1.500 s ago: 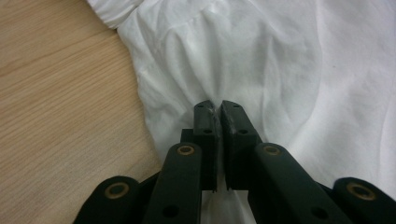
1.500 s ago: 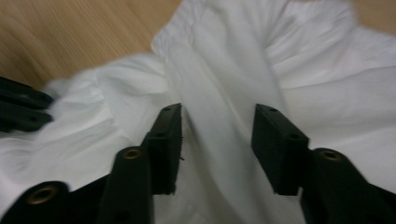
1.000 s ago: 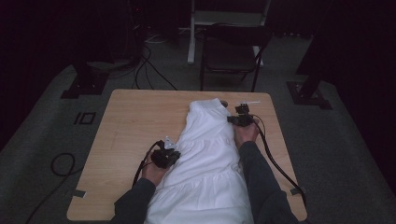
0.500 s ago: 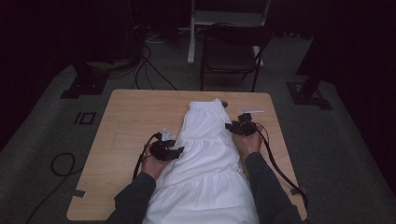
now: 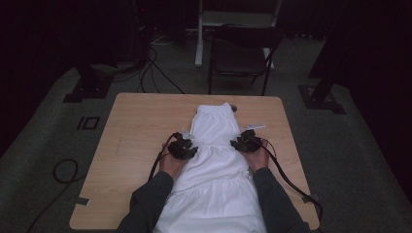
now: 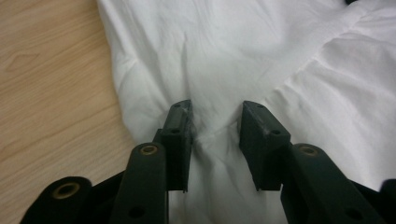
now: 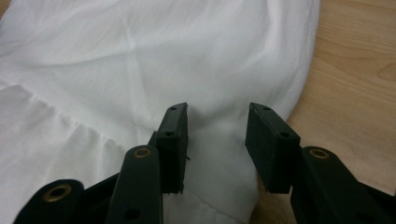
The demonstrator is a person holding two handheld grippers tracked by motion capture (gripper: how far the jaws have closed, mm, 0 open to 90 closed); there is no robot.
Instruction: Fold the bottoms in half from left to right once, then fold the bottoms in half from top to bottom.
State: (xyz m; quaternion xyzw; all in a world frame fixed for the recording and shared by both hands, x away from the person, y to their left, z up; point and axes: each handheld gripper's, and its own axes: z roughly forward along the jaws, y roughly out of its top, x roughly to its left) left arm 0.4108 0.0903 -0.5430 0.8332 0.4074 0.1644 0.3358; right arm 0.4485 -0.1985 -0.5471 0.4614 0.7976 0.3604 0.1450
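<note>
Dark room, wooden table (image 5: 141, 121) with a white skirt (image 5: 214, 160) laid lengthwise down the middle. The left gripper (image 6: 215, 122) and right gripper (image 7: 217, 122) straddle its 2 side edges, jaws closing, fabric bunched between them, not clamped yet.

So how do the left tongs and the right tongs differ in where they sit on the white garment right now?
The left tongs sit at the garment's left edge; the right tongs sit at its right edge, slightly farther up the table. The left tongs' jaws straddle a pinched-up ridge of the white garment; the cloth between the right tongs' jaws lies smoother. Both have just been closing, jaws apart with cloth between them, pads not yet pressing.
</note>
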